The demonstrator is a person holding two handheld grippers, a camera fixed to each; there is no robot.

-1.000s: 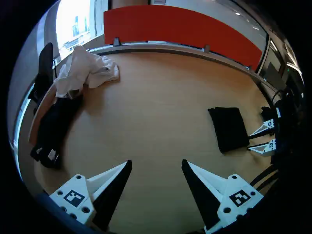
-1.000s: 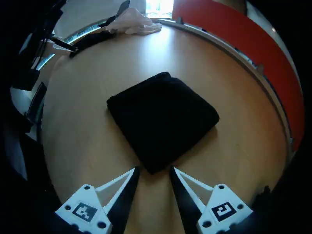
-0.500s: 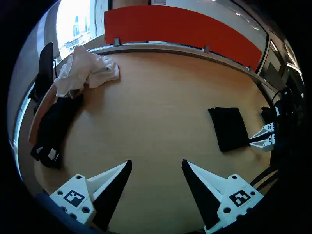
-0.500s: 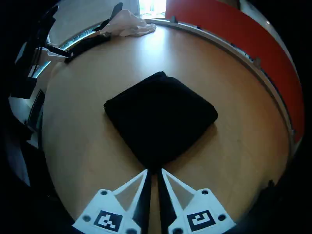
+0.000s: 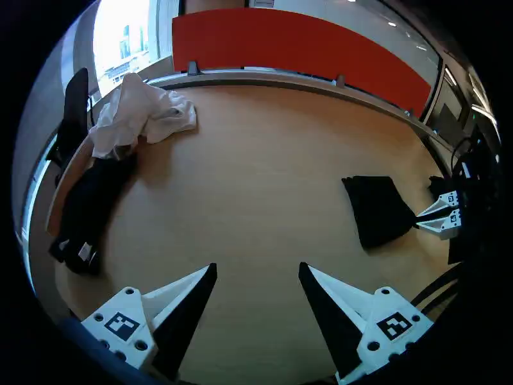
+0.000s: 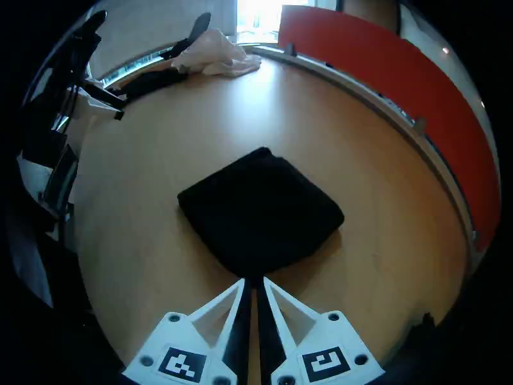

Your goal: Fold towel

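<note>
Your right gripper (image 6: 254, 282) is clamped: the fingers are almost together, tips on the near corner of the towel (image 6: 260, 215). The left gripper view agrees. There the right gripper (image 5: 419, 219) sits at the towel's (image 5: 377, 208) outer corner, and the cloth is drawn to a point between its fingers. I read that as a pinch on the corner, not just contact.

Your left gripper (image 5: 256, 266) is released, fingers spread wide over bare table (image 5: 256, 160), holding nothing and well apart from the towel.

The towel lies flat on the table to the right of the left gripper. It's a compact black rectangle, edges thick and rounded, so it looks several layers deep.

Progress, my judgement:
- Main folds look done and the bundle is small and roughly square.
- What's left is at most one more fold from the pinched corner, or a drag to square it up and set it down.
- One hand looks enough for either; the left isn't placed to help.

Farther out, a crumpled white cloth (image 5: 144, 115) and a dark garment (image 5: 90, 205) sit at the table's far-left edge, clear of the work. A red panel (image 5: 288, 42) runs behind the table.
</note>
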